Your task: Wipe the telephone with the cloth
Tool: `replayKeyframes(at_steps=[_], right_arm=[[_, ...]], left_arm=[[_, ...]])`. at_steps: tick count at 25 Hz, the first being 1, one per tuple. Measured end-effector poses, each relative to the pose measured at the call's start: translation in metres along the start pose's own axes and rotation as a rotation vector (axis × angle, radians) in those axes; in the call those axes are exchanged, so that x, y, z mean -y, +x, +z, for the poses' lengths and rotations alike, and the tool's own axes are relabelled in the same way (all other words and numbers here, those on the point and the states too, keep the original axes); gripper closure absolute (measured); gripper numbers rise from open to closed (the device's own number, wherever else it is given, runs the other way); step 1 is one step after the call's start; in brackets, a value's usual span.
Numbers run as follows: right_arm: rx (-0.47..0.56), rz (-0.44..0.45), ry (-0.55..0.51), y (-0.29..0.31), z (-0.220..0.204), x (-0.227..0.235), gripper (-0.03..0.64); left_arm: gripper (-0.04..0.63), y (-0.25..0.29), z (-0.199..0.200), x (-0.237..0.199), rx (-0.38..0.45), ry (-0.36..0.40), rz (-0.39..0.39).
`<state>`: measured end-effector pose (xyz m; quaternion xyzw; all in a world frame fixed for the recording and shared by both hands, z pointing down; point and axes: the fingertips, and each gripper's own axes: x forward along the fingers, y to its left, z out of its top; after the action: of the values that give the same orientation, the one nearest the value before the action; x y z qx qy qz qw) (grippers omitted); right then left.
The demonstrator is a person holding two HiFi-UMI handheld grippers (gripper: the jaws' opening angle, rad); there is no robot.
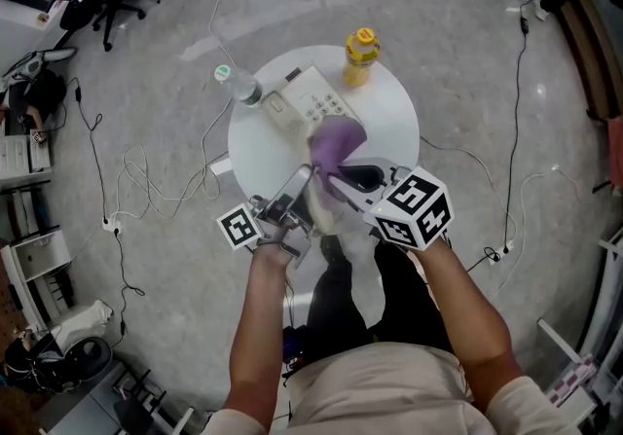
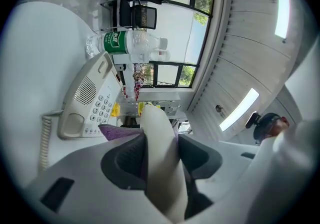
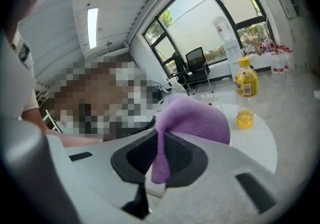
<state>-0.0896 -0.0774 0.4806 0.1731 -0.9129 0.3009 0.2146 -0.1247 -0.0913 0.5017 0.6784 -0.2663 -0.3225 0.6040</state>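
Round white table (image 1: 394,117), bare on its right half. The telephone (image 1: 310,97) lies flat, keypad up, diagonal, left of centre; its near end is under the purple cloth (image 1: 337,139). A water bottle (image 1: 239,86) lies at the left rim and a yellow bottle (image 1: 361,55) stands at the far rim. The right gripper (image 1: 336,180) pinches the cloth. The left gripper (image 1: 304,182) clamps a cream bar (image 2: 159,158).

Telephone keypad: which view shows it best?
Left gripper view: the telephone is close up, keys and empty cradle plain. Head view shows it small on the table, partly hidden by the purple cloth. Right gripper view shows none of it.
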Motion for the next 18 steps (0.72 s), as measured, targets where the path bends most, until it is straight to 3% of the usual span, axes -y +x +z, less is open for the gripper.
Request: replayKeyframes(at_steps=[18], right_arm=[[-0.063,-0.181,0.119,-0.018,-0.039,0.060,0.586]], left_arm=[[0.394,0.011,-0.025,-0.022,-0.080,0.029,0.080]])
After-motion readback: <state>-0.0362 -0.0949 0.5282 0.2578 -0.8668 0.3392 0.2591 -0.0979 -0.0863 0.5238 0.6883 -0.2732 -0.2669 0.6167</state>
